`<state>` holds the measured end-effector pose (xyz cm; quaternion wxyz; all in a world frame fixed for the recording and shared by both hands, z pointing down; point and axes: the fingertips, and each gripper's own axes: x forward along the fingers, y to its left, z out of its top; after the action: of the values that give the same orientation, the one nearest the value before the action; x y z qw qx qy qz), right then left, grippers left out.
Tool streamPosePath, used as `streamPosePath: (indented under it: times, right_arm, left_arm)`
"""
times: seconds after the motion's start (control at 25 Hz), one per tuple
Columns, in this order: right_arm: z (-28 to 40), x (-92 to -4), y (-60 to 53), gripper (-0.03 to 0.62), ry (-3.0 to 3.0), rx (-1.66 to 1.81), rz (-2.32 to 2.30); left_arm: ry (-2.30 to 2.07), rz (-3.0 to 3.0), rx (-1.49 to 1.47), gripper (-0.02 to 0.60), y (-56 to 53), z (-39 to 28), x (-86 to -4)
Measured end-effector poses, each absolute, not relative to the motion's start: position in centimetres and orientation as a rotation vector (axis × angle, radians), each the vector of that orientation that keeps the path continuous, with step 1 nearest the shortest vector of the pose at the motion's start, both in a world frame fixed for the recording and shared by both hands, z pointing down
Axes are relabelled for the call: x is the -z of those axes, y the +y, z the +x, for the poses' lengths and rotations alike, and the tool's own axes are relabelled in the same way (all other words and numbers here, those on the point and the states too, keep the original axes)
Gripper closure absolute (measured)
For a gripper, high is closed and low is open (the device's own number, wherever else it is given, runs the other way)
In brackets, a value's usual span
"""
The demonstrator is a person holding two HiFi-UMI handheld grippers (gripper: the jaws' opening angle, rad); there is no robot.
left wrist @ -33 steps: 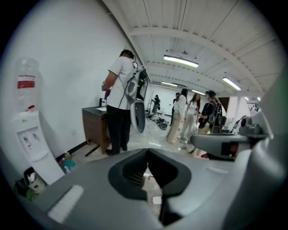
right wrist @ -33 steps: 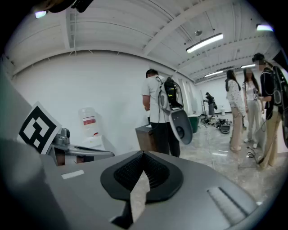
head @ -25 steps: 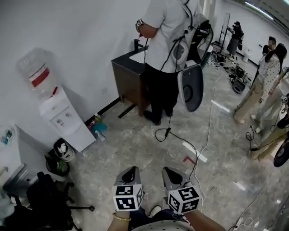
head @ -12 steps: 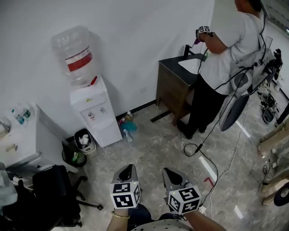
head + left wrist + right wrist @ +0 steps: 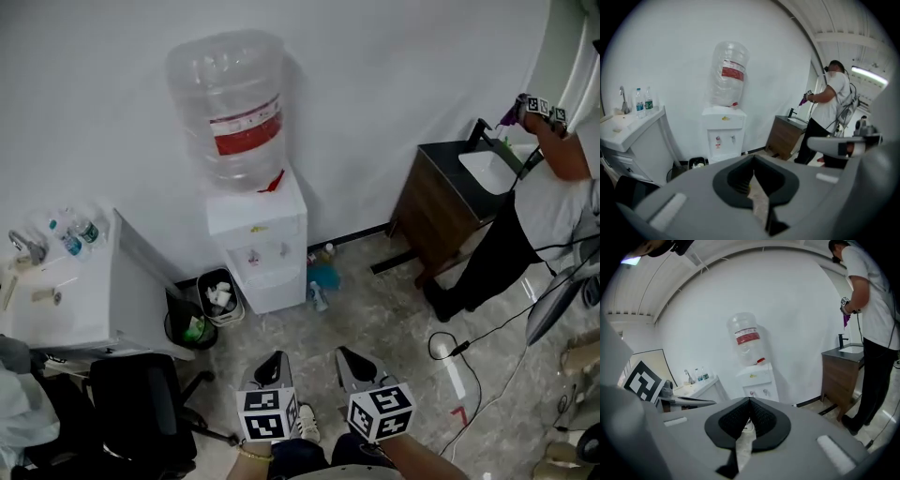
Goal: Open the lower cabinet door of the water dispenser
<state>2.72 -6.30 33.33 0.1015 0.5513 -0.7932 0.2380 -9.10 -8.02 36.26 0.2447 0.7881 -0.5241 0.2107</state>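
Left gripper [image 5: 273, 359] and right gripper [image 5: 347, 357] are closed, empty. Bin [image 5: 232, 302] stands left of water dispenser [image 5: 258, 239], apparently bottles [image 5: 322, 278] right.

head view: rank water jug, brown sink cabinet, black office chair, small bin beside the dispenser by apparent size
1. water jug
2. black office chair and brown sink cabinet: about alike, and the chair sits nearer the camera, so I won't rank them
3. small bin
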Motion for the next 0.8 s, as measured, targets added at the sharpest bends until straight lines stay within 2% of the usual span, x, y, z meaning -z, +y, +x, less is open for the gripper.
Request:
streamPosePath:
  times: [0.4,0.68,0.8]
  right_arm:
    - [-0.7,-43.0,-18.8,0.595,-2.245,-0.782,1.458]
    - [-0.5,-58.9,-29.5,0.594,-2.173,-0.892,1.410]
    - [0.1,-66.9,-33.2,0.535,-2.114,-0.910,1.411]
  left_arm:
    - [-1.451,1.963,-0.602,0.574,-17.3,-11.5,-45.2]
    - [-1.450,1.855,-0.644,0.574,-24.4,-11.7,-58.8]
    - [-1.455,1.782,-0.625,0.574,-26.7,-12.1,-65.4]
